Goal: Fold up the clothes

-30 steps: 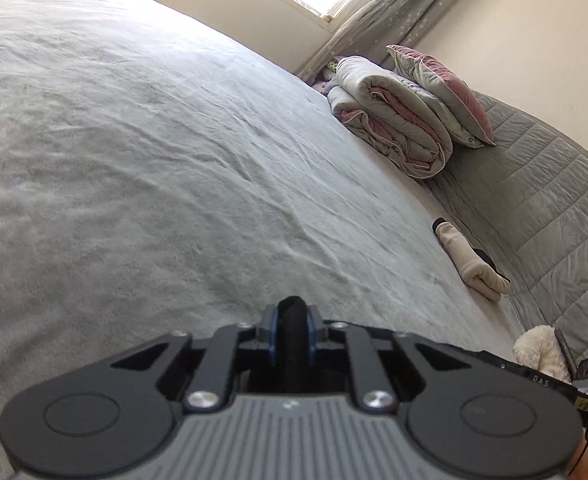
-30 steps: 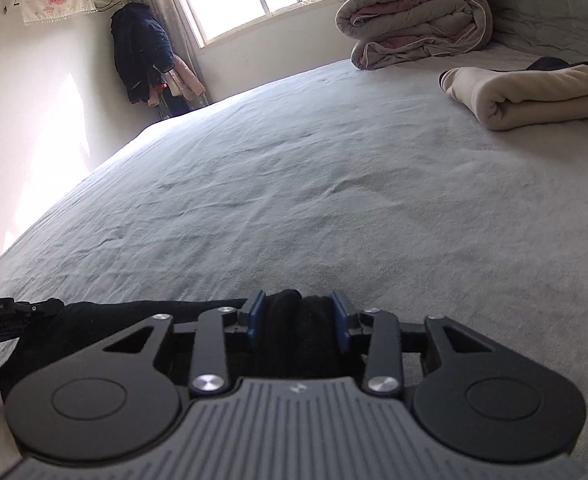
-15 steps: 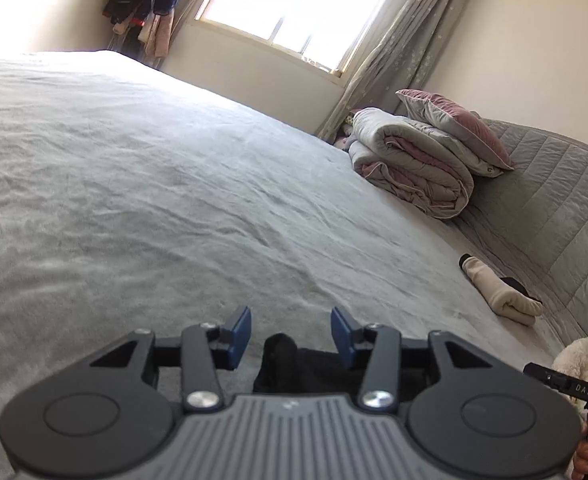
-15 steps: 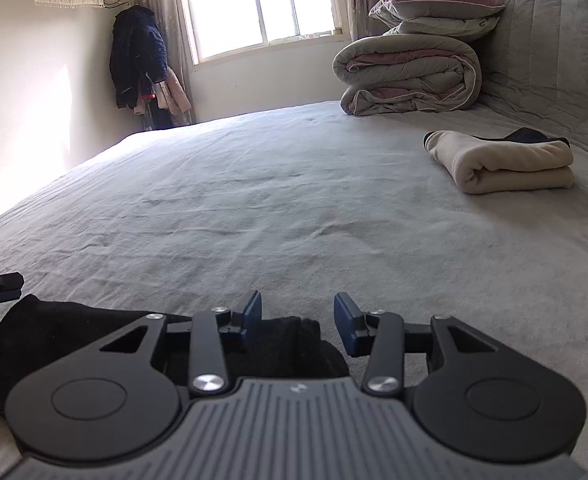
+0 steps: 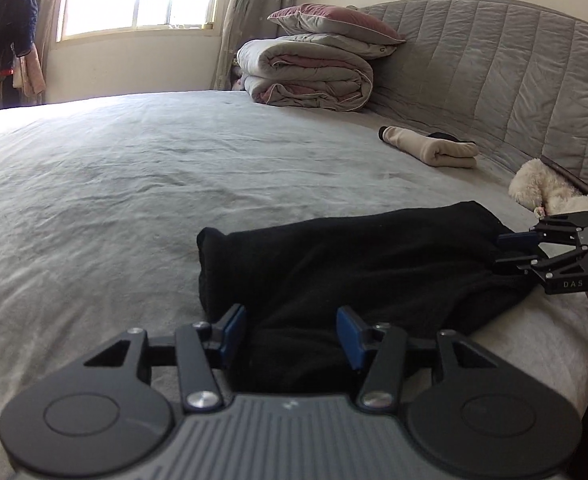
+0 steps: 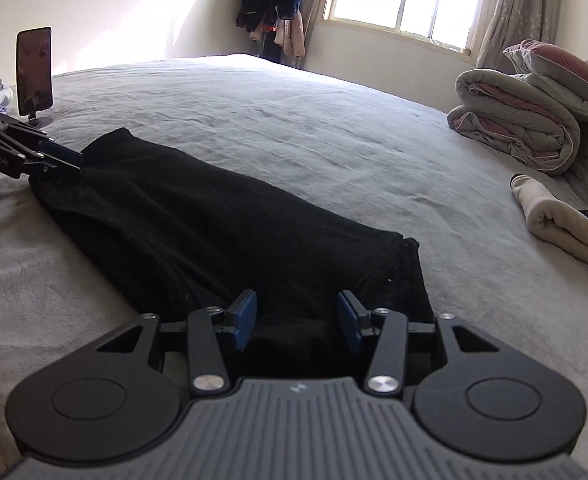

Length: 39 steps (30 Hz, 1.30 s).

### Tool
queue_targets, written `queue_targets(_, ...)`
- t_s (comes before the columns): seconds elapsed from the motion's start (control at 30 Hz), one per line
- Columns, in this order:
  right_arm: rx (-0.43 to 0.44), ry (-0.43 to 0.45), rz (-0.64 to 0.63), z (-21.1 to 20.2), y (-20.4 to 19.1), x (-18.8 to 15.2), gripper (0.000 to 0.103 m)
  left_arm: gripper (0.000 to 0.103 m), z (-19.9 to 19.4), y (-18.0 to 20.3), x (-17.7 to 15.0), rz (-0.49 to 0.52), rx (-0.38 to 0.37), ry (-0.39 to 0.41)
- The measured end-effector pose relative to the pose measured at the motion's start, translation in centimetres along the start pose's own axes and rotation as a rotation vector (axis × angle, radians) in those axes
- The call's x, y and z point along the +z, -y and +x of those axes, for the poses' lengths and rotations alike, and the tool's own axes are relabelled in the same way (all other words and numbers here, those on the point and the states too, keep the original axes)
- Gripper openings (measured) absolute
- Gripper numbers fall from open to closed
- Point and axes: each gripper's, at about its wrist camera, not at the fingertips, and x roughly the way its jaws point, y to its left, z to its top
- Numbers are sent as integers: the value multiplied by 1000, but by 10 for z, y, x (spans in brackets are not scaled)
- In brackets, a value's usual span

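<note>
"DAS" is printed on the right gripper (image 5: 512,249) and "GenRobot.AI" on the left gripper (image 6: 68,162). Both grippers' jaws are opening, pads clear of the folded black garment (image 6: 214,232) between them. It lies near the grey bed (image 5: 134,168) edge, with open sheet beyond.

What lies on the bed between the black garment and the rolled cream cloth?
Only bare grey bedsheet separates the black garment from the cream cloth, seen in both wrist views.

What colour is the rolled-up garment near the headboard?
Cream, a rolled garment with a dark edge; clearest in the left wrist view.
</note>
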Motion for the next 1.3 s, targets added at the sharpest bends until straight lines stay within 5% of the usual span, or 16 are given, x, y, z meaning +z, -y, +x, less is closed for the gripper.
queue_targets(0.1, 9, 17, 40, -8, 4, 7, 50, 63, -12, -15, 5, -112, 0, 5)
queue_targets(0.5, 164, 53, 264, -1, -1, 47, 51, 61, 10, -62, 6, -622, -99, -110)
queue_targets(0.57, 205, 51, 316, 2, -2, 52, 44, 60, 14, -65, 7, -675, -107, -128)
queue_targets(0.77, 275, -3, 480, 23, -8, 67, 26, 50, 28, -62, 10, -735, -131, -180)
queue_targets(0.93, 252, -80, 623, 43, -7, 75, 24, 11, 35, -52, 13, -717, -102, -213)
queue_targets(1.07, 254, -166, 750, 72, -2, 71, 21, 9, 31, -47, 20, -735, -121, -189)
queue_targets(1.2, 274, -238, 873, 90, 6, 57, 1, 9, 24, -34, 34, -733, -190, -147)
queue_targets(1.3, 333, -235, 997, 88, 22, 51, 20, 9, 27, -20, 43, -738, -256, -134)
